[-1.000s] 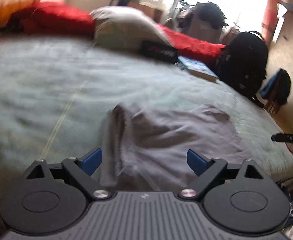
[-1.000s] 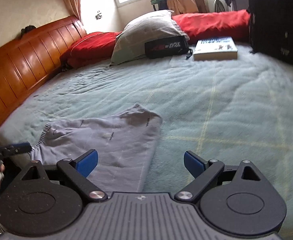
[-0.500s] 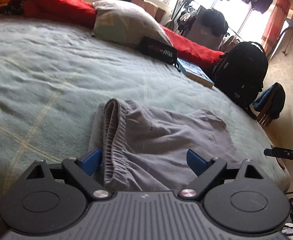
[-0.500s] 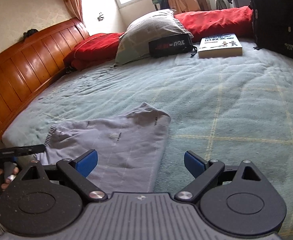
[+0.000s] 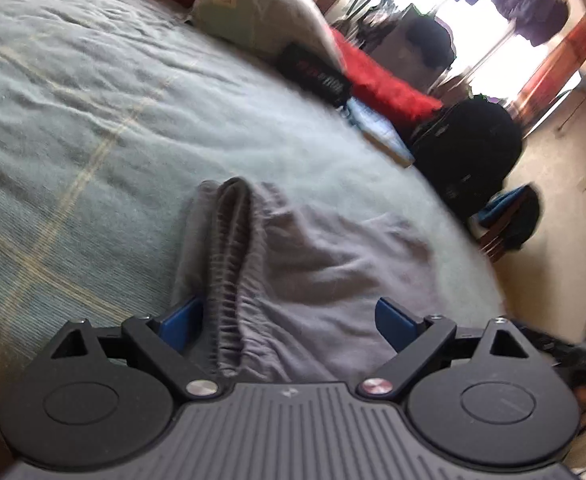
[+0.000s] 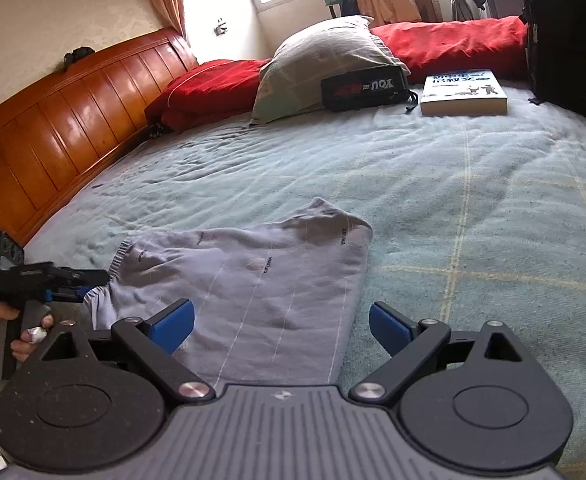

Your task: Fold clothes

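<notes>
A grey pair of shorts (image 6: 253,280) lies flat and a little rumpled on the pale green blanket (image 6: 433,184) near the bed's front edge. In the left wrist view its elastic waistband (image 5: 229,264) runs away from me between the blue fingers. My left gripper (image 5: 289,318) is open right over the waistband end of the grey shorts (image 5: 313,264). My right gripper (image 6: 283,320) is open just above the leg end, its left pad over the cloth. The right wrist view also shows the left gripper (image 6: 73,284) at the waistband, held by a hand (image 6: 13,324).
At the far side lie a grey pillow (image 6: 325,64), red cushions (image 6: 453,48), a black pouch (image 6: 363,88) and a book (image 6: 463,92). A black backpack (image 6: 569,36) stands at the right. A wooden headboard (image 6: 53,128) bounds the left; floor lies beyond the bed's edge (image 5: 489,264).
The left gripper has swung and come closer to the waistband, which now reaches between its fingers. The right gripper has edged forward over the leg end. Both stay open.
</notes>
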